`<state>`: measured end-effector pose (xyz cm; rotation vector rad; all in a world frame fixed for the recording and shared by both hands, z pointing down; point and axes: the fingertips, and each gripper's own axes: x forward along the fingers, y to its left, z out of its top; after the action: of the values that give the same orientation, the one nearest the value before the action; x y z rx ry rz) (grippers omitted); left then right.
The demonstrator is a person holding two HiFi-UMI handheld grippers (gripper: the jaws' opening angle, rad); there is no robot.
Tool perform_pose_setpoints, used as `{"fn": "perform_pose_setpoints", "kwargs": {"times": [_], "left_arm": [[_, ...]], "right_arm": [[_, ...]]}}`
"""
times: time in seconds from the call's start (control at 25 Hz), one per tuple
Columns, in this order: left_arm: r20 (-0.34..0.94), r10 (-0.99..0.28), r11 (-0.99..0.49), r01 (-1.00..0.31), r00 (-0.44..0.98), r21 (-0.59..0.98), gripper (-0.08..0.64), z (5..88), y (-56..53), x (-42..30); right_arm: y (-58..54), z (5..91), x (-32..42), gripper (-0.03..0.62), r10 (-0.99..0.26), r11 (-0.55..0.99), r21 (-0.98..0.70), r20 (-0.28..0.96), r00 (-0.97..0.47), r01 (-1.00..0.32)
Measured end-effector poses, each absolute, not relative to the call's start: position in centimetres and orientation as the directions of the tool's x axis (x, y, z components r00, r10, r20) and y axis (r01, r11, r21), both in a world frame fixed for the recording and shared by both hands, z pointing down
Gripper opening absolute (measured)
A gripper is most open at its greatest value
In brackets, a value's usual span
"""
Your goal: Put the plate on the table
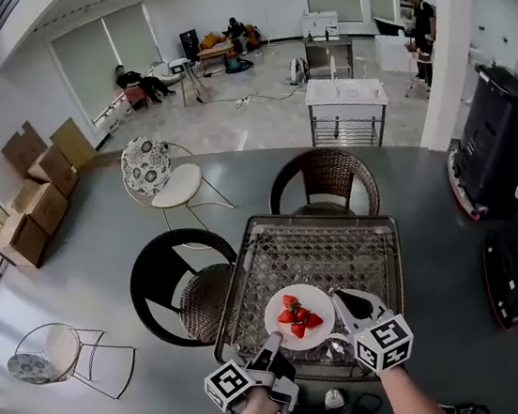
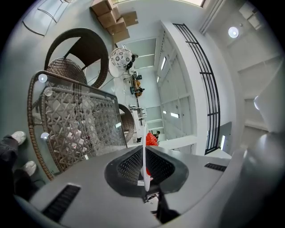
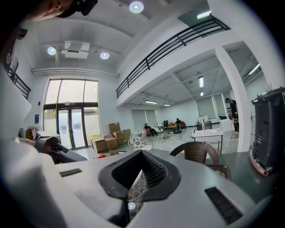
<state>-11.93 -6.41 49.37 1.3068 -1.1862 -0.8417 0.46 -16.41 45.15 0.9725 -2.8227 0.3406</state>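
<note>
Bare glass lies open across the table past the plate, wicker chair tight on the far edge, black chair hugging the left, black cases well off right.

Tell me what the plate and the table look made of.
Plate: smooth plain white with a thin, stiff rim, likely ceramic or melamine; the look leaves it open. Table: brown woven frame and open lattice, wicker or synthetic rattan, under a clear top that shows reflections, probably glass.

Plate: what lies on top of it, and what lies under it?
Strawberries sit on the plate. Under it is the lattice table. The plate covers the patch directly below, so contact cannot be told. The left tool grips its rim.
</note>
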Motion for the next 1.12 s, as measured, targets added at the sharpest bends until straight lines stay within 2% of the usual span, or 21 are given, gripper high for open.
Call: {"fn": "perform_pose_setpoints", "kwargs": {"times": [0.56,0.84,1.12], "left_arm": [[0.162,-0.892,0.091,-0.183,0.422,0.979,0.018,49.5,-11.8,-12.6],[0.213,-0.863,0.119,-0.225,0.458,0.967,0.018,52.3,-12.7,-13.1],[0.284,-0.828,0.184,-0.244,0.483,0.952,0.018,57.5,-12.9,-13.5]], "right_arm": [[-18.7,44.4,1.6,0.005,-0.742,0.618,-0.159,0.205,-0.638,-0.77],[-19.0,46.4,1.6,0.005,-0.752,0.587,-0.176,0.244,-0.613,-0.79],[-18.9,50.9,1.3,0.005,-0.723,0.578,-0.189,0.334,-0.605,-0.794]]}}
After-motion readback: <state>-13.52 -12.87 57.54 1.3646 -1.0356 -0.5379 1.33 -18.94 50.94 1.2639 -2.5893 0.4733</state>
